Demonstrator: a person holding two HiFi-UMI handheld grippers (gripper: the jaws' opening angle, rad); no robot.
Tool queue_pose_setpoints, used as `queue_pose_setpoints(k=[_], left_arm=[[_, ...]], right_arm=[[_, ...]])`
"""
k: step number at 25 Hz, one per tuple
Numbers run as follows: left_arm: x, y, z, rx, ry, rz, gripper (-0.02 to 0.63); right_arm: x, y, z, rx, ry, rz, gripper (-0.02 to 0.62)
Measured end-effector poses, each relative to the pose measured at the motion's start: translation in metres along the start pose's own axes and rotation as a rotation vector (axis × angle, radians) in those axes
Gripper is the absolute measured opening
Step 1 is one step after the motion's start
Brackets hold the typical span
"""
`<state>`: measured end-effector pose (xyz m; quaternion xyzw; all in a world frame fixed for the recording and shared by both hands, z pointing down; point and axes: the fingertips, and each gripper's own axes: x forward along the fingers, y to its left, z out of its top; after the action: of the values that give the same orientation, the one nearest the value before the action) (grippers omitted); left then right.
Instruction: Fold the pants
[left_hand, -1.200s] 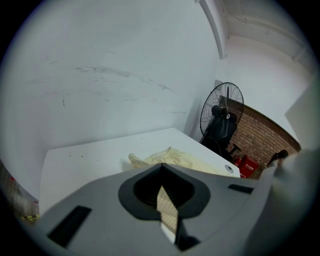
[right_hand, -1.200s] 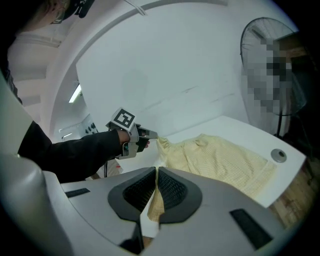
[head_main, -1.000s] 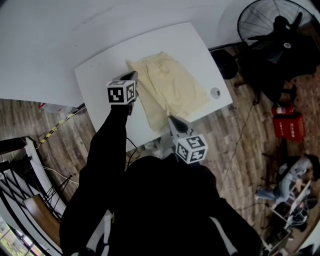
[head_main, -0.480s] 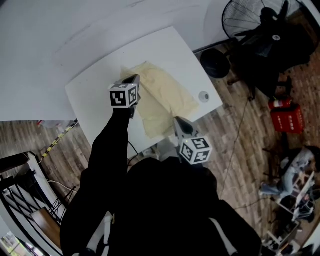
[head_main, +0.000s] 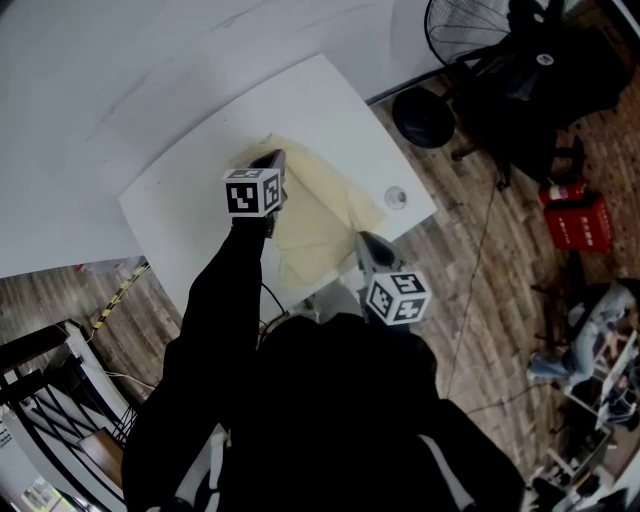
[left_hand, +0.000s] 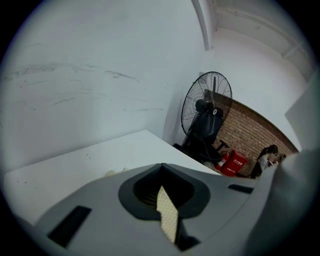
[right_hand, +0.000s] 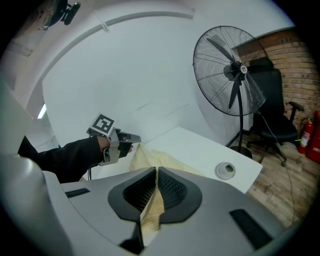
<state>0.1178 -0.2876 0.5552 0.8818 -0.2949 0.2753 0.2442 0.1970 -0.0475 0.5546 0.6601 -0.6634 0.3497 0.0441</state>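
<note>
I find the left gripper pinched tight on the pants. The right gripper pinches them likewise. Cloth spans between both, table beneath.

No word, number or brand can be read. The left cube, on the left hand-held gripper, and the right cube, on the right hand-held gripper, carry black-and-white square code markers, which are patterns rather than letters. At the far right, a red box on the floor bears white print too small to make out.
</note>
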Motion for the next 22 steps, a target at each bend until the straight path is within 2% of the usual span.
queue_pose_setpoints(k=[7, 13, 22], left_arm=[[0.032, -0.013, -0.003, 0.009, 0.038, -0.018, 0.002], [0.061, -0.016, -0.013, 0.003, 0.076, -0.022, 0.002], [0.087, -0.015, -0.022, -0.012, 0.117, -0.021, 0.002]], right_arm=[[0.008, -0.038, -0.005, 0.036, 0.040, -0.071, 0.017], [0.027, -0.074, -0.024, 0.073, 0.114, -0.127, 0.018], [0.047, -0.099, -0.038, 0.094, 0.178, -0.169, 0.018]])
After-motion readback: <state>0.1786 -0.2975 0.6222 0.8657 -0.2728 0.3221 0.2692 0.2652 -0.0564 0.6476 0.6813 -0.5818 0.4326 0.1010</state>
